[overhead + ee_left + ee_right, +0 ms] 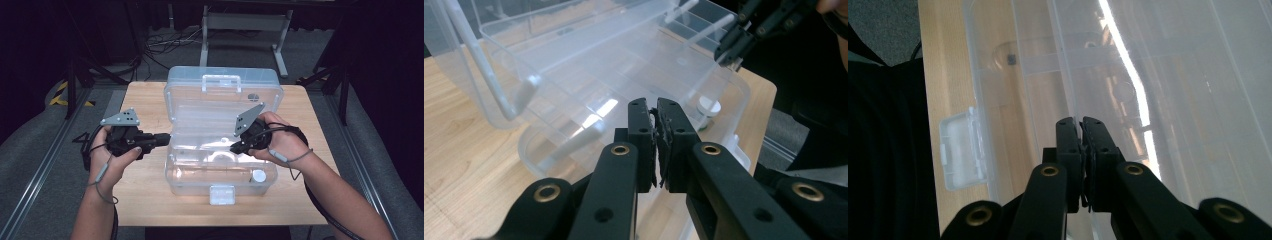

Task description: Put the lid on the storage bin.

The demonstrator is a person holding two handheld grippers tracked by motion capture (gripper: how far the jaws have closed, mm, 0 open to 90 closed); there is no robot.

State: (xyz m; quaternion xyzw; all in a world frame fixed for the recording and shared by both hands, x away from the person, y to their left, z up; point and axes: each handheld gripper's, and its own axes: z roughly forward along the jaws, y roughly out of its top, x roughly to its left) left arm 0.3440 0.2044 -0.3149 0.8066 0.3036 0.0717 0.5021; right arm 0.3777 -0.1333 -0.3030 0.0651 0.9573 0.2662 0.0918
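While the clear plastic box is sitting open mid-table, lid upright, the left gripper is pointing at its left wall, clenched empty; the right gripper is hovering inside, clenched empty.

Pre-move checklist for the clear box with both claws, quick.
1. Lid of the clear box fully open: ok, it stands upright behind the base.
2. Left claw empty: ok, jaws together, nothing between them.
3. Right claw empty: ok, jaws together, over the box wall; whether it touches cannot be told.
4. Front latch free: ok, it hangs at the front.
5. Small white part inside the box loose or fixed: cannot tell.
6. Box sits square on the table: ok.
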